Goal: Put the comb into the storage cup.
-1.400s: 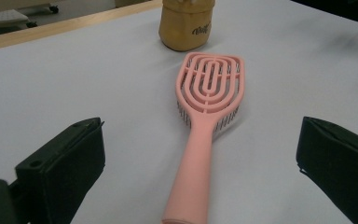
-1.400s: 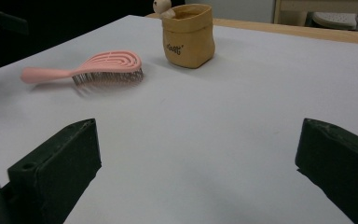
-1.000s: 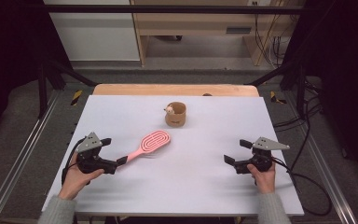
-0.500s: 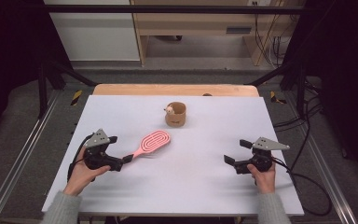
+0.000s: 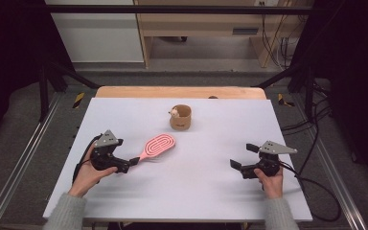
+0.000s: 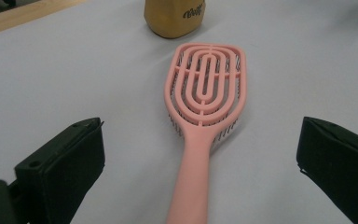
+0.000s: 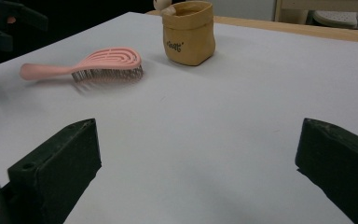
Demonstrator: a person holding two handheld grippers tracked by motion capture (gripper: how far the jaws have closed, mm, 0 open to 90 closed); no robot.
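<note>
Left gripper (image 6: 200, 163) jaws apart, apparently straddling brush handle (image 6: 191, 186).

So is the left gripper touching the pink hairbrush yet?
Apart. In the left gripper view the left gripper has its jaws wide open, with bare table showing between each jaw and the pink hairbrush handle lying midway between them.

In the left gripper view, the pink hairbrush (image 6: 205, 116) handle's end is cut off below.
</note>
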